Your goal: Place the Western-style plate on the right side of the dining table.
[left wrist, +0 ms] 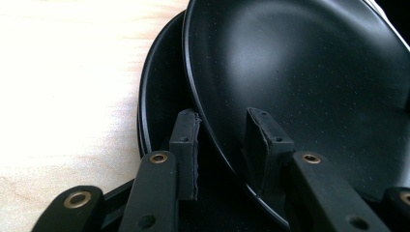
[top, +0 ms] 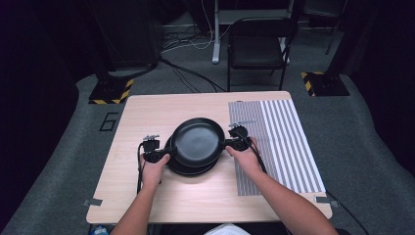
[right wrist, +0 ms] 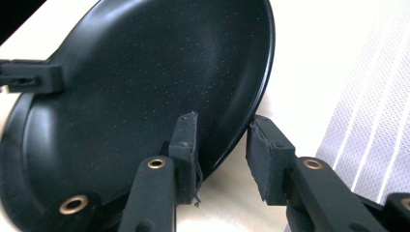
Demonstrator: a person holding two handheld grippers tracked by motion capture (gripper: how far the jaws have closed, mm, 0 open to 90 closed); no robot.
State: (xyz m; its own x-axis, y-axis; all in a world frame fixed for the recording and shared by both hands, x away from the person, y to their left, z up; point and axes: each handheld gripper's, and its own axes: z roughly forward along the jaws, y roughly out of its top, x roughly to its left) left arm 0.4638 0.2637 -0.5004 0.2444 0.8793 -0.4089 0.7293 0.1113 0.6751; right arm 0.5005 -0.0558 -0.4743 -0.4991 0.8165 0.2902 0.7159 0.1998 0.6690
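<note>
A black plate hangs slightly tilted above a stack of black plates in the middle of the wooden table. My left gripper is shut on its left rim. In the left gripper view the rim of the plate runs between the jaws, and the stack lies just beneath. My right gripper is shut on the opposite rim. The right gripper view has one pad on the plate's inner face and the other at its outer edge. The left gripper's jaw shows on the far rim.
A grey and white striped mat covers the table's right side, close beside the right gripper. A black folding chair stands beyond the far edge. Yellow-and-black stand bases sit on the floor, with cables between them.
</note>
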